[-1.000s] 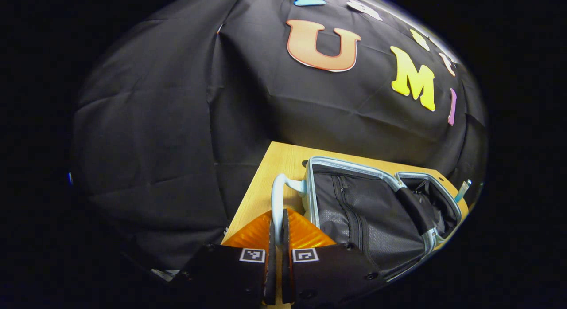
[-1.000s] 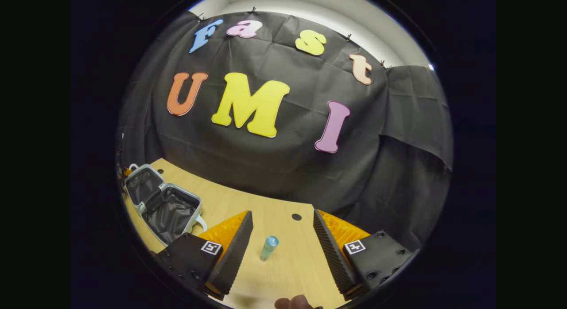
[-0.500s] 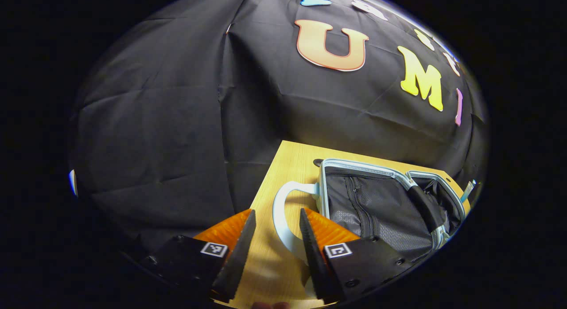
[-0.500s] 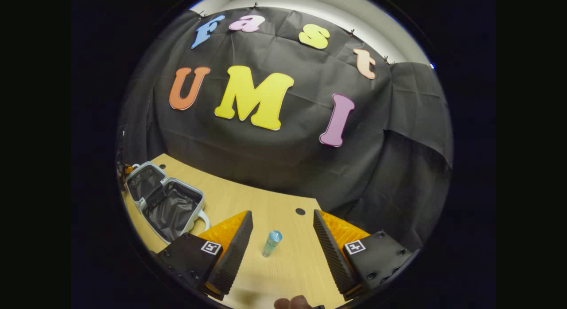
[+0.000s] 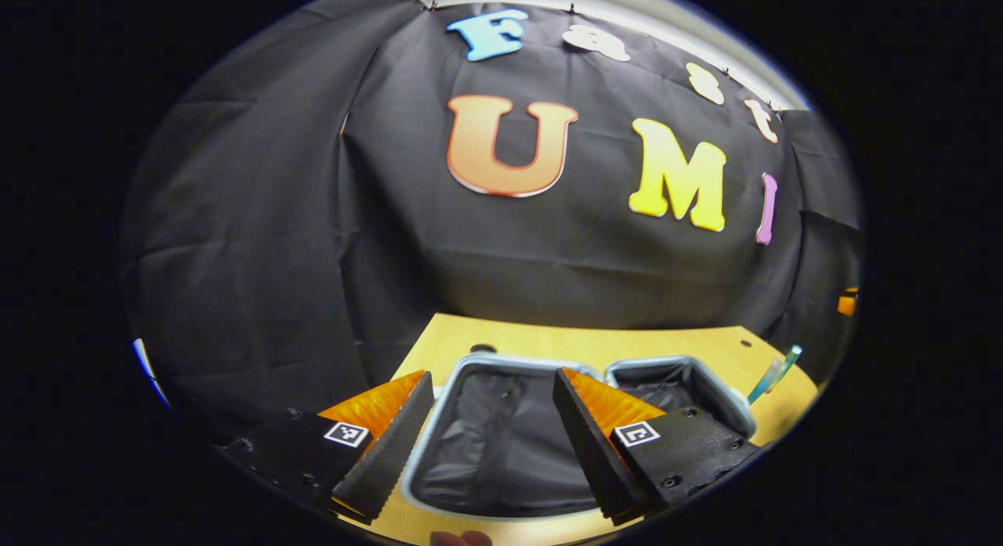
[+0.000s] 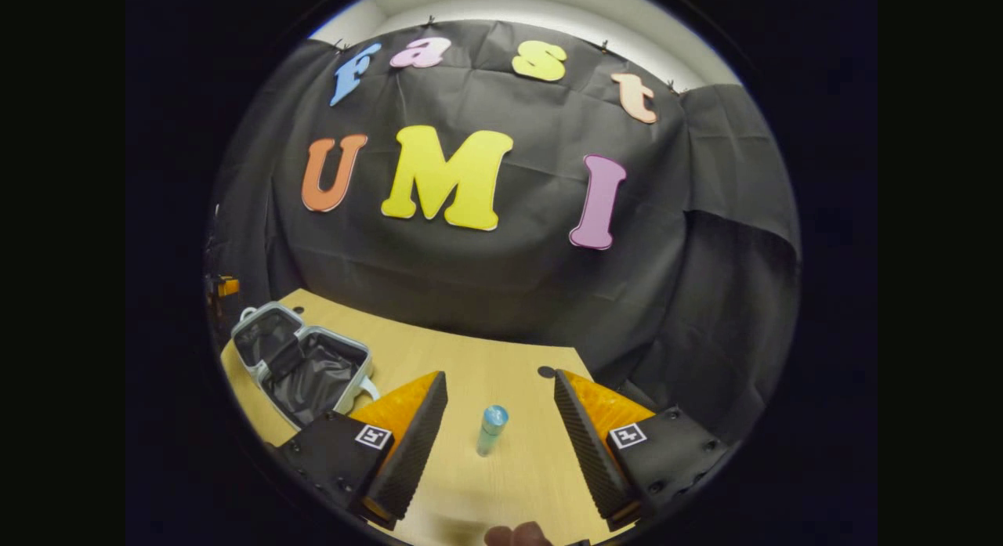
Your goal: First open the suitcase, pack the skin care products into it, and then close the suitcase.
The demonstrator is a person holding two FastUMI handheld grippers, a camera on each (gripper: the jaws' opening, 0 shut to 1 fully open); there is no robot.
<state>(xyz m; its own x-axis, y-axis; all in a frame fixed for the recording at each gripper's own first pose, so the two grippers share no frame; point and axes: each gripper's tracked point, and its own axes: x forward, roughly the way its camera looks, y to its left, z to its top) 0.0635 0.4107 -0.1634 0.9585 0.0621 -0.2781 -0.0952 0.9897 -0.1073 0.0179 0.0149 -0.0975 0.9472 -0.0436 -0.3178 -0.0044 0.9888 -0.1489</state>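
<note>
Both tongs apart, left tongs (image 5: 490,444) above open suitcase (image 5: 501,452), right tongs (image 6: 500,440) around upright bottle (image 6: 492,430).

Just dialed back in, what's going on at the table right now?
The suitcase lies open on the wooden table, with nothing visibly packed yet. The left gripper hangs open over the suitcase's dark lining and holds nothing. The right gripper is open too, lined up on the small blue-capped skin care bottle, which stands upright on the table between its fingers, not yet gripped.
</note>
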